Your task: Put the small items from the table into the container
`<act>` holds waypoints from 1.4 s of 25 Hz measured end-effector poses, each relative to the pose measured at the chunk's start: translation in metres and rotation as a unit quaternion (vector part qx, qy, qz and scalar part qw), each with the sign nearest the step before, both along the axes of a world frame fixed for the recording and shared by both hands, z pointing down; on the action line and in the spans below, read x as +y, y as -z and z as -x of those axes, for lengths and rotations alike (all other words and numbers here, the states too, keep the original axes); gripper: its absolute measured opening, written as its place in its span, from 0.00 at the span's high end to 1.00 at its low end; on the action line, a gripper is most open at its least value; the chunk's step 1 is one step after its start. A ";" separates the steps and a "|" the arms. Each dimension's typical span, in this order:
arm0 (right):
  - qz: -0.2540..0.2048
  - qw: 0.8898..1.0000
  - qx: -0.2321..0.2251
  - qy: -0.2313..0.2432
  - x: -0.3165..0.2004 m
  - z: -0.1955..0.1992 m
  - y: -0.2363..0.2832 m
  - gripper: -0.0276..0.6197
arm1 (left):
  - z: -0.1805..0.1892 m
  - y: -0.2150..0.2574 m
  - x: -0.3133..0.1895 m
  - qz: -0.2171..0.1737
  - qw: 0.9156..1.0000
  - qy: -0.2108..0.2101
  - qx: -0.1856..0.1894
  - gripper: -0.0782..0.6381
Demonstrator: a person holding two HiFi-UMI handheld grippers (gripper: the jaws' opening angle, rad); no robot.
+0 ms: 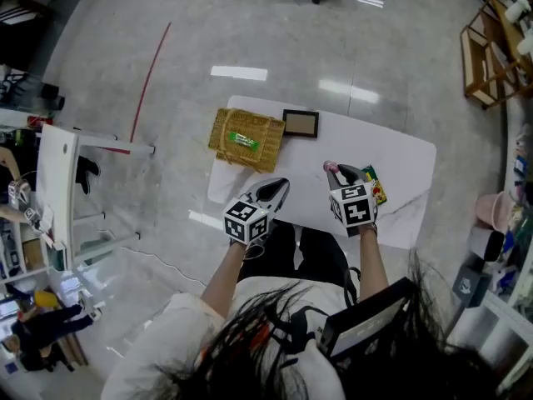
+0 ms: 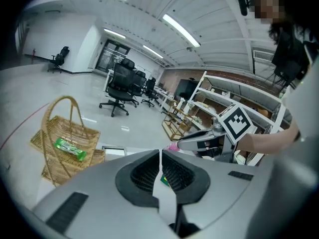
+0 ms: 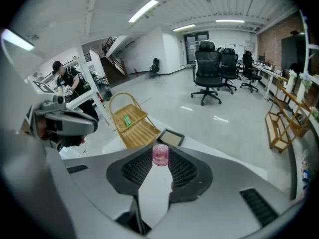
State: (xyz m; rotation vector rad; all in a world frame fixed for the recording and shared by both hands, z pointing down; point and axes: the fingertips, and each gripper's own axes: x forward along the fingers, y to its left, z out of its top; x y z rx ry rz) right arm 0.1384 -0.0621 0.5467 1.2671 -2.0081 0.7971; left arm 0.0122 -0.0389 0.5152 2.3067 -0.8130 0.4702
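The right hand-held gripper (image 1: pixel 333 170) pinches a small pink cup (image 3: pixel 160 155) at the very tips of its jaws, above the table (image 1: pixel 400 161). The left hand-held gripper (image 2: pixel 160 154) is pressed together with nothing in it. The basket (image 1: pixel 266 144) sits at about 10 o'clock from the cup, at the table's far left corner, with a green bar (image 1: pixel 244 141) already inside.

The grip looks the weak point to me. The cup is round and glossy, and only the ends of the ribbed black pads touch it, so a tilt or a jolt could squirt it out onto the table or the floor. The basket's tall hoop handle is another trap. A jaw coming in low could snag it, and the basket looks light enough to slide. It seems to hang slightly over the table's edge, so a shove might tip it off.

The cup is translucent pink plastic. The basket is tan woven wicker, shallow and rectangular. The bar has a shiny green wrapper. A flat green-and-yellow packet (image 1: pixel 376 186) lies at 3 o'clock beside the right gripper, not yet collected. A dark-framed tray (image 1: pixel 301 123) with a pale centre sits just right of the basket. The table is white, smooth and rounded at its corners.
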 end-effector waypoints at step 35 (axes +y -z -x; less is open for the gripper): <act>0.074 0.995 -0.013 0.062 -0.085 0.253 -0.066 0.79 | 0.201 -0.015 -0.041 0.026 1.000 0.014 0.009 0.88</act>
